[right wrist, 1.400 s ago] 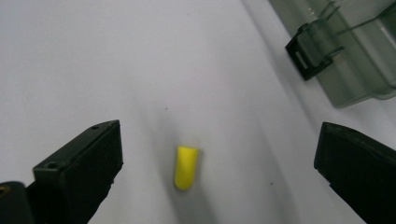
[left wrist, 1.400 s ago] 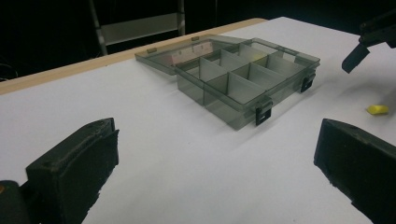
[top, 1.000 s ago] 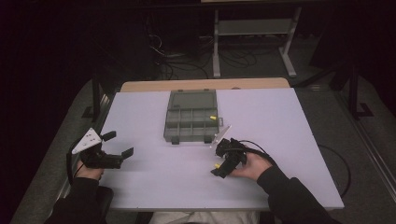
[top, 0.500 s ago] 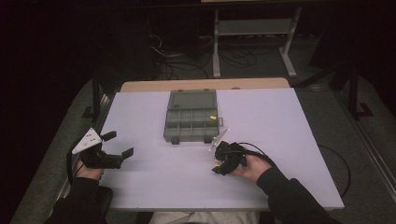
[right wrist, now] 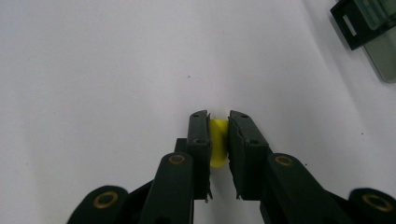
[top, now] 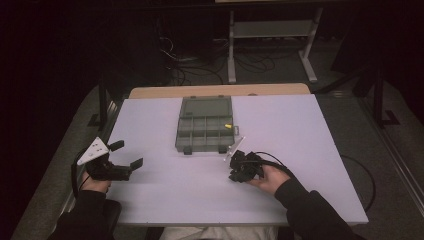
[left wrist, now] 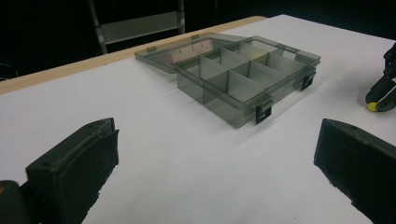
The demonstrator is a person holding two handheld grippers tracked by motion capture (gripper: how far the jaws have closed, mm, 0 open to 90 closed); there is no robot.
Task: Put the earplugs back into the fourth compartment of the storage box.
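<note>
- Closing over the last second, the right hand-held gripper [top: 239, 166] has brought its jaws in on a small yellow piece; neither hand has shifted on the counter [top: 310, 150].
- High view: the right hand lies low, just beside the near right corner of the open compartment box [top: 205, 126]. The yellow piece is too small to make out here. The left hand-held gripper [top: 127, 155] rests near the counter's left edge, jaws apart.
- Left gripper view: both jaws stand wide and empty, cut off by the frame.
- Right gripper view: the pads clamp the yellow piece [right wrist: 218, 142] against the counter; its shape is mostly hidden.
</note>
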